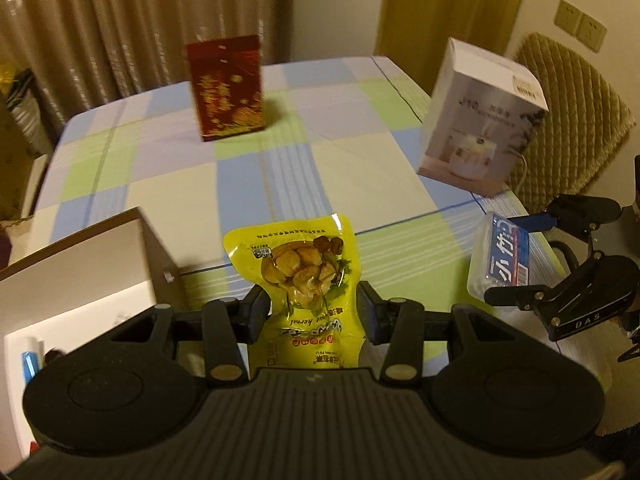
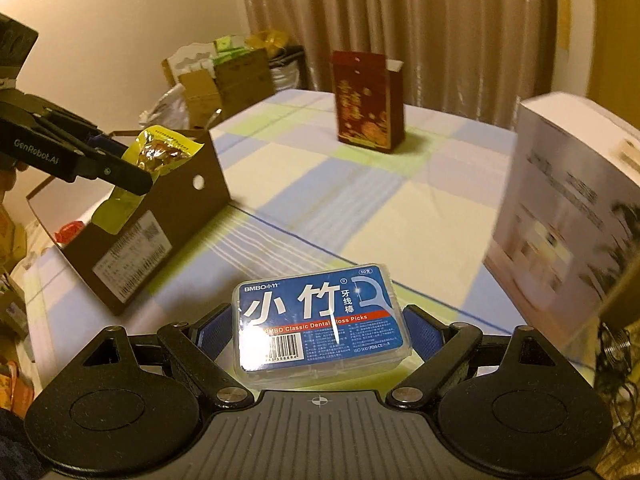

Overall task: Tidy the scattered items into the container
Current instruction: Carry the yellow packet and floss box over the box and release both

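My left gripper (image 1: 312, 312) is shut on a yellow snack packet (image 1: 304, 264), which stands up between its fingers. In the right wrist view this left gripper (image 2: 128, 164) holds the packet (image 2: 160, 152) above the open top of the brown cardboard container (image 2: 168, 216). The container's wall (image 1: 80, 256) shows at the left of the left wrist view. My right gripper (image 2: 318, 336) has its blue pads (image 2: 212, 336) against the sides of a clear dental floss box with a blue label (image 2: 320, 320), held just above the tablecloth. The left wrist view shows that floss box (image 1: 500, 256) at the right.
A tall red box (image 1: 228, 88) stands upright mid-table, and a white product box (image 1: 480, 120) stands near the table's right edge. A checked cloth (image 2: 360, 208) covers the table. A padded chair (image 1: 572, 120) is beyond the right edge; cartons (image 2: 224, 76) are piled past the far left.
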{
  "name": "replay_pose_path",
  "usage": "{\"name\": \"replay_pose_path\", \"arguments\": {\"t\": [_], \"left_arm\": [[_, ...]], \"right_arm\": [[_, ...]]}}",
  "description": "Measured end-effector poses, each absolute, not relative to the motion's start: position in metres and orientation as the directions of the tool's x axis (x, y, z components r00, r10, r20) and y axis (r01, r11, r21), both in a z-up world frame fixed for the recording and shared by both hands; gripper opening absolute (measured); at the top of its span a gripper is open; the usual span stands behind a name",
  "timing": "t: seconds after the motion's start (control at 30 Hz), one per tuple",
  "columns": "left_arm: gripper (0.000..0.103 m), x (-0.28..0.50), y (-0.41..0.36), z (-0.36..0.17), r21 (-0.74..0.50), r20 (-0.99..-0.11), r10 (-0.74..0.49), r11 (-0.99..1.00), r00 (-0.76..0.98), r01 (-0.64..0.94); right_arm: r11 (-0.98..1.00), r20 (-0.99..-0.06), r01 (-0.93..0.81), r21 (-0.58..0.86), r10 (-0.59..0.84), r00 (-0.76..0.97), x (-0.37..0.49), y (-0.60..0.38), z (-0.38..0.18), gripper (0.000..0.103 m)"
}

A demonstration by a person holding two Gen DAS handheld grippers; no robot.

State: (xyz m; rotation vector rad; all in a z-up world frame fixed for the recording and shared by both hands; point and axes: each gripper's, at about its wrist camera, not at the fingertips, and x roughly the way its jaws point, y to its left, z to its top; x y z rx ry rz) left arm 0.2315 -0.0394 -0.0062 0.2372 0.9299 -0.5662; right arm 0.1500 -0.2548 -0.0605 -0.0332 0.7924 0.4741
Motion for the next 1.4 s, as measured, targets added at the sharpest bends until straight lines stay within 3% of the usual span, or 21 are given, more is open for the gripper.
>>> {"name": "replay_pose_path", "arguments": {"t": [0.7, 1.4], "left_arm": [[0.041, 0.209, 0.07, 0.039, -0.059, -0.729, -0.298, 0.924, 0.616, 0.378], [0.041, 0.206, 0.18, 0.044, -0.044, -0.719, -0.194, 0.971, 0.667, 0.235]], "right_arm": [[0.823, -0.604, -0.531, 0.203, 0.531, 0.594, 0.181, -0.181, -0.028, 0.092], [0.741, -0.514, -0.646, 0.184, 0.633, 0.579, 0.208, -0.092, 0.013, 0.092]]}}
